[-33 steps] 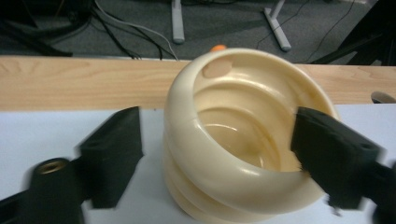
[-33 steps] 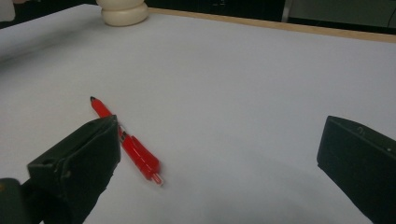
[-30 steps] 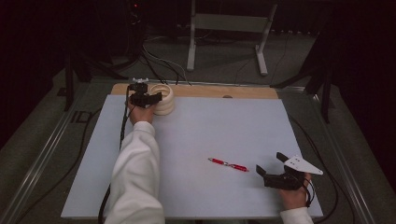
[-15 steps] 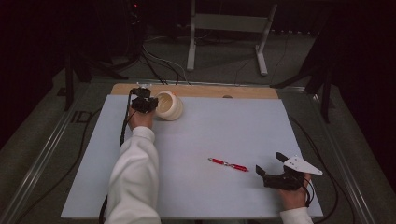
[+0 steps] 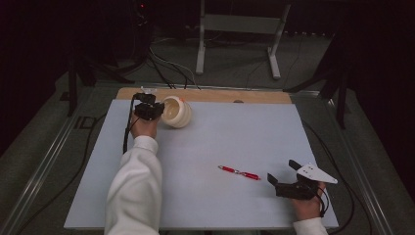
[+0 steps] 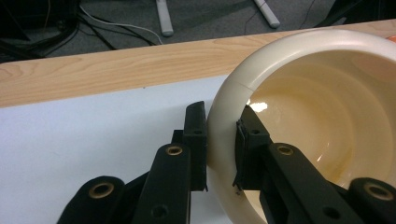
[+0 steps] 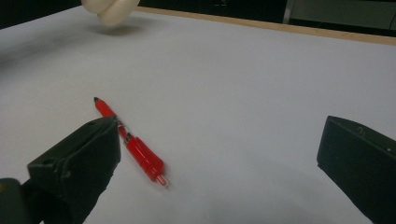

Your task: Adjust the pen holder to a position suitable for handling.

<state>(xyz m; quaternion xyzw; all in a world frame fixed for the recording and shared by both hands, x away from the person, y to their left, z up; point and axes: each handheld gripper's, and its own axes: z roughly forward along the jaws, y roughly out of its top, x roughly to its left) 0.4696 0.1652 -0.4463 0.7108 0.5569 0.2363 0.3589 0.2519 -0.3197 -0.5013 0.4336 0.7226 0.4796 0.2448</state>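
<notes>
High view: a pale blue-white sheet covers the counter (image 5: 210, 161), leaving a strip of bare wood along the top edge; beyond it lie grey carpet, trailing black cables and the legs of a metal stand, and the room falls off into dark. In the upper left of the frame the left hand-held gripper (image 5: 157, 109) pinches the rim of a cream bowl (image 5: 177, 111), which is tipped on its side with its mouth turned toward that gripper. A red pen (image 5: 239, 172) lies flat right of centre, its long axis running from upper left to lower right. The right hand-held gripper (image 5: 284, 172) sits at the lower right, jaws spread, with the pen just to its left.

Left gripper view: the jaws have just been closing and now clamp the bowl (image 6: 327, 107) wall, one pad outside, one inside (the glossy interior faces the camera). Wood strip and carpet cross the top.

Right gripper view: the jaws stand wide apart. The pen (image 7: 135, 149) lies at the lower left, dark tip toward the upper left, passing just beside the left-hand jaw; whether it touches cannot be told.
</notes>
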